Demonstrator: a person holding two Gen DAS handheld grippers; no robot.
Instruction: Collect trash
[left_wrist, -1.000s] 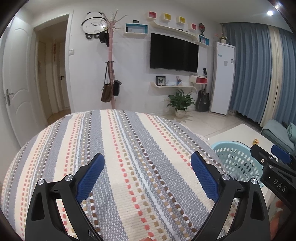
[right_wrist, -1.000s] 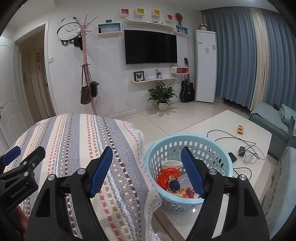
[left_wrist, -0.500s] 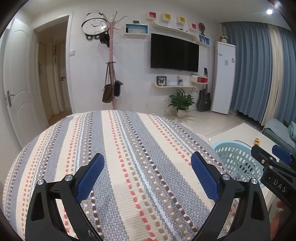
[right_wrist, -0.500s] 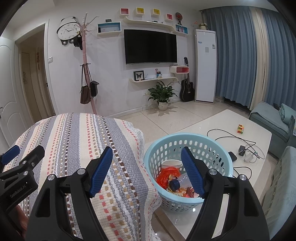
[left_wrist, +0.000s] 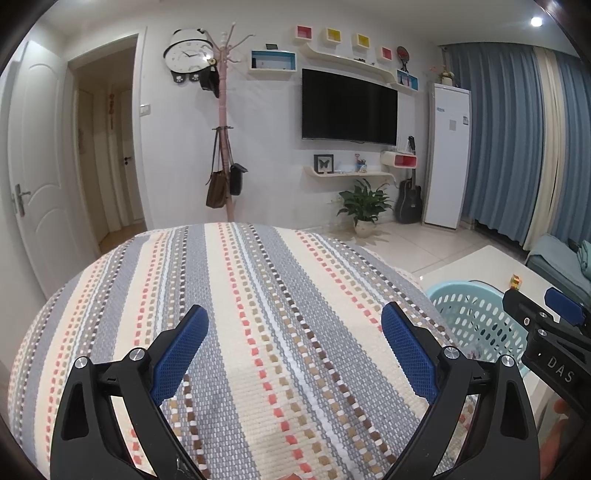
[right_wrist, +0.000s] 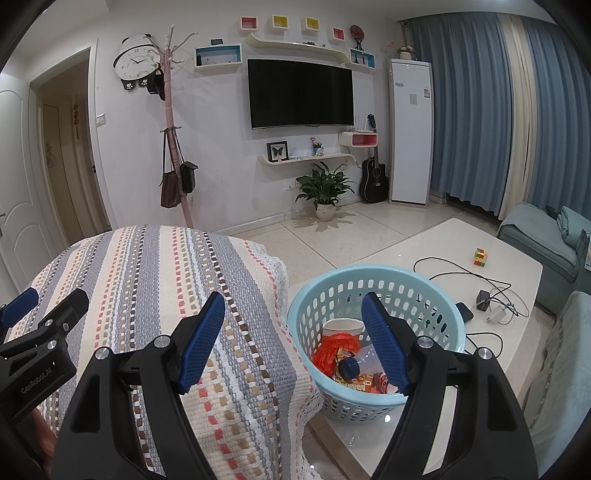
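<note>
1. Left wrist view: left gripper (left_wrist: 295, 325) is hanging wide open over the striped cloth (left_wrist: 258, 314), holding nothing. No trash is showing on the cloth here. Basket (left_wrist: 476, 317) is sitting off to the right, with the right gripper (left_wrist: 546, 321) poking in beside it.
2. Right wrist view: right gripper is gaping wide too, empty, hovering across the cloth edge and the basket rim. Trash (right_wrist: 354, 362) is already lying in the basket: an orange bag, a cup, a clear bottle with a dark cap, some wrappers.
3. Risk, my guess: the basket is standing near the table (right_wrist: 424, 243) edge, so a finger clipping its rim could be tipping it and spilling the load. A low sweep could be snagging the loose woven cloth.
4. Surface and room: glossy white table is also carrying cables (right_wrist: 461, 269), a charger and a cube (right_wrist: 480, 256); those look like non-trash, easy to grab by mistake. Living room with TV (right_wrist: 301, 94), plant, blue curtains, tiled floor.
</note>
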